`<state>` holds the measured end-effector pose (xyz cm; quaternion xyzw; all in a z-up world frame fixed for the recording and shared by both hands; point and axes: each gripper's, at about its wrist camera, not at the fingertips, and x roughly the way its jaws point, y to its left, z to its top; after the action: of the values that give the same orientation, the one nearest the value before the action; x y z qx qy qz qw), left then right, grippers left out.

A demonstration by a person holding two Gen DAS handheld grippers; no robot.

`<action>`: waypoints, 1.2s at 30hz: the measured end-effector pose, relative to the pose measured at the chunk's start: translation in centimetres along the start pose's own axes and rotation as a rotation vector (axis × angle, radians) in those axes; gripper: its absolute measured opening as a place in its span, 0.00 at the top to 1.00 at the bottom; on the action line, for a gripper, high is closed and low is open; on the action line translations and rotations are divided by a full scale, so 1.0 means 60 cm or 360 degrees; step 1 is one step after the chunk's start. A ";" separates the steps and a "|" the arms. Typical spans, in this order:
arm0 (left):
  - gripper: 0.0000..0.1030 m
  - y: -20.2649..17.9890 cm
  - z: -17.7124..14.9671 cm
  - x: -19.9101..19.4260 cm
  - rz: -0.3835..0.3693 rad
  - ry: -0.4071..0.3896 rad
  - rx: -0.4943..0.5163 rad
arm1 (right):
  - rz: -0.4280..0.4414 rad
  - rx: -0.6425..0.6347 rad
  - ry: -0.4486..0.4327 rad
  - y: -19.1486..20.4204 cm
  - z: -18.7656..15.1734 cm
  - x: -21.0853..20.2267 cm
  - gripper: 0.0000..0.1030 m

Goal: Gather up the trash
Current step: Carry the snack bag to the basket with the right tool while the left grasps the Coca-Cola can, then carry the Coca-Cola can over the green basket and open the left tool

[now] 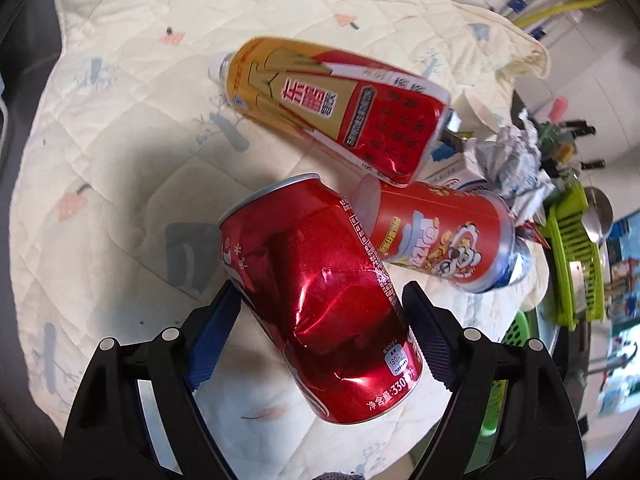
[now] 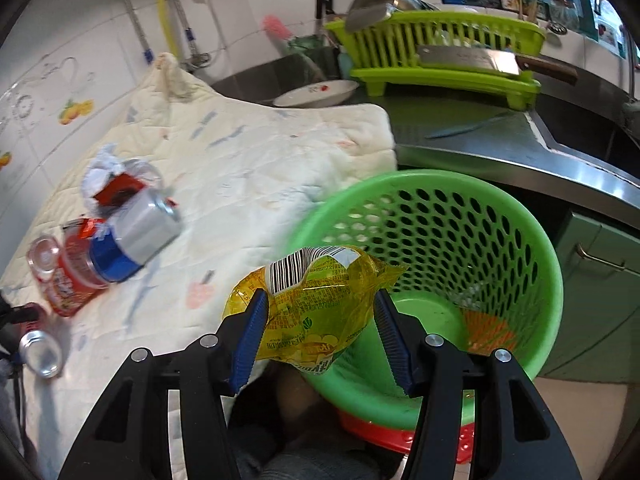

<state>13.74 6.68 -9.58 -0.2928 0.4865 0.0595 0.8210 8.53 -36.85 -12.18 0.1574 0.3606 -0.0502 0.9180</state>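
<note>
In the left wrist view my left gripper (image 1: 322, 298) is shut on a dented red soda can (image 1: 320, 292), held above the quilted cloth (image 1: 120, 140). Behind it lie a red-and-yellow bottle (image 1: 332, 108), a red snack tube (image 1: 436, 236) and crumpled paper (image 1: 512, 160). In the right wrist view my right gripper (image 2: 320, 304) holds a crumpled yellow wrapper (image 2: 316, 304) between its fingers, just in front of the rim of the tilted green perforated basket (image 2: 460, 216). An orange scrap lies inside the basket. A blue-and-silver can (image 2: 136, 236) lies on the cloth to the left.
A steel counter (image 2: 480, 140) runs behind the basket. A green dish rack (image 2: 440, 52) holds a cleaver, with a white plate (image 2: 316, 94) beside it. A red basket (image 2: 400, 436) sits under the green one. Tiled wall with pipes is at the back left.
</note>
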 end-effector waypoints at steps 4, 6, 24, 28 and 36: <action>0.22 -0.007 -0.002 -0.010 -0.0007 -0.0018 0.0097 | -0.0080 0.0022 0.0019 -0.022 0.005 0.018 0.48; 0.23 -0.008 -0.005 -0.016 -0.0004 -0.0018 0.0140 | -0.0112 0.0030 0.0032 -0.031 0.006 0.025 0.45; 0.23 -0.164 -0.083 -0.057 -0.0300 -0.0016 0.0680 | -0.0213 0.0054 -0.0068 -0.071 0.013 -0.032 0.26; 0.23 -0.244 -0.114 -0.036 -0.0406 0.0064 0.0874 | -0.0234 0.0044 -0.0111 -0.080 0.005 -0.068 0.24; 0.23 -0.432 -0.197 0.034 -0.0532 0.0234 0.1242 | -0.0295 0.0078 -0.0212 -0.124 -0.018 -0.137 0.23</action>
<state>15.69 -21.35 -4.49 -0.0387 0.4757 -0.2839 0.8317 0.26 -43.71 -9.23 0.1421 0.3106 -0.1542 0.9271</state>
